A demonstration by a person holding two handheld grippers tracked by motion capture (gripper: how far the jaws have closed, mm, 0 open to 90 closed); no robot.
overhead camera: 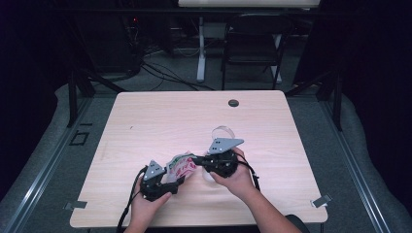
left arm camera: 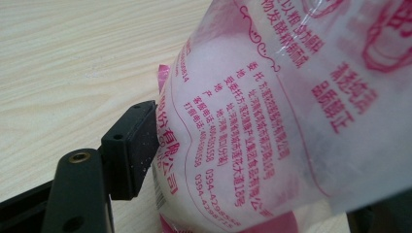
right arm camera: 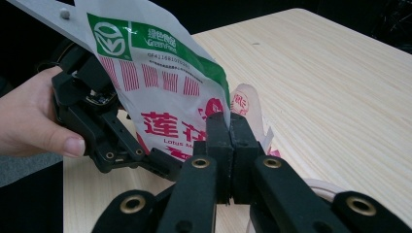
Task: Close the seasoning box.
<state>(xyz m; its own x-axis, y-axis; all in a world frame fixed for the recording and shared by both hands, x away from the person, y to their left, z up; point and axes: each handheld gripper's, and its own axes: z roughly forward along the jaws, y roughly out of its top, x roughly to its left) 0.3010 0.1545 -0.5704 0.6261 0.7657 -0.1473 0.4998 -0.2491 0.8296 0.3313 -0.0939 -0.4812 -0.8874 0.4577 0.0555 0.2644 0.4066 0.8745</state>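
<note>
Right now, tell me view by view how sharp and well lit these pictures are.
High view: the table is evenly lit, the room around it dark, and the bag too small to read. Left gripper view: the bag's red print is sharp, the upper right part blurred with glare on the plastic. Right gripper view: the green label is crisp, the far table edge soft.

The bag (overhead camera: 180, 166) is a translucent white plastic pouch with pink print, a green label and a barcode, holding something pale; it is lifted above the near part of the table, tilted, top edge pinched flat
</note>
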